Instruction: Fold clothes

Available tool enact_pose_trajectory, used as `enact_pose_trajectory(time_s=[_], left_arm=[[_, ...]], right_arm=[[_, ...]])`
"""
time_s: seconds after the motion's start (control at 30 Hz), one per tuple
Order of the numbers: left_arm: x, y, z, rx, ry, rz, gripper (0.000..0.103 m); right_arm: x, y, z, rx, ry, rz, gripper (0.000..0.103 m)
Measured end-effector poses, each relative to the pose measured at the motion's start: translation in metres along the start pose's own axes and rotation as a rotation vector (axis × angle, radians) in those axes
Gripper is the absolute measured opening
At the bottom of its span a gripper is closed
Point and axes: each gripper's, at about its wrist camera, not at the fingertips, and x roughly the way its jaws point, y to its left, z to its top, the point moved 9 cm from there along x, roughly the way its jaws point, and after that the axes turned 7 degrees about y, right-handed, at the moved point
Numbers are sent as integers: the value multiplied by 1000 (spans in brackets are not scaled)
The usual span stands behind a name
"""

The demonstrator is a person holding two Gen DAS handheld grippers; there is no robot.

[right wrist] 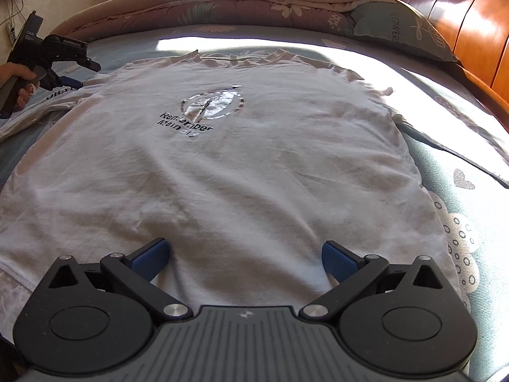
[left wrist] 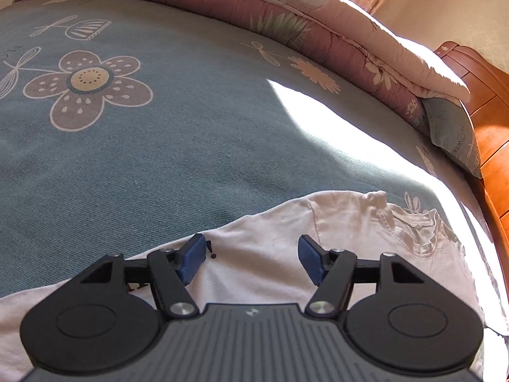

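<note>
A white T-shirt lies spread front-up on the bed, with a silver emblem and the words "Remember Memory" on its chest. My right gripper stands wide open over the shirt's lower part near the hem, with flat cloth under the gap. In the left wrist view my left gripper is open above the shirt's sleeve and shoulder, its blue pads apart from each other. The right wrist view shows the left gripper at the shirt's left sleeve, held by a hand.
The bed has a blue flowered sheet. A folded pink quilt runs along the far side. A blue-grey pillow leans against the wooden headboard at the right. Bright sun falls across the collar end.
</note>
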Motion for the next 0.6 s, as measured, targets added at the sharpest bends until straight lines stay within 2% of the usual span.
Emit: enact_pose_trajectory(time_s=[0.1,0.2,0.3,0.4,0.43,0.5,0.57,0.6], left_arm=[[-33,-19,-17,110,-38,-21,64],[-60,-37,-48,158,-33,-132,70],[-59,-37,-72,114,19,-188,70],[-41,-23,-92,82,93,-117,69],[-43,-19,-97,46,97,-141,67],[-46,-11,-109,-22,111,-192,69],[-53,-11,-124,-43,175,-253,70],[-58,-10,-124,-31,172,-238,70]], right_arm=[[0,0,0,-4,-9,5,103],[0,0,0,-3,-19,6,103],[0,0,0,2,-26,4,103],[0,0,0,7,-32,2,103],[0,1,0,7,-34,2,103],[-1,1,-1,4,-34,2,103],[-2,1,-2,2,-39,3,103],[-2,0,-2,1,-41,3,103]])
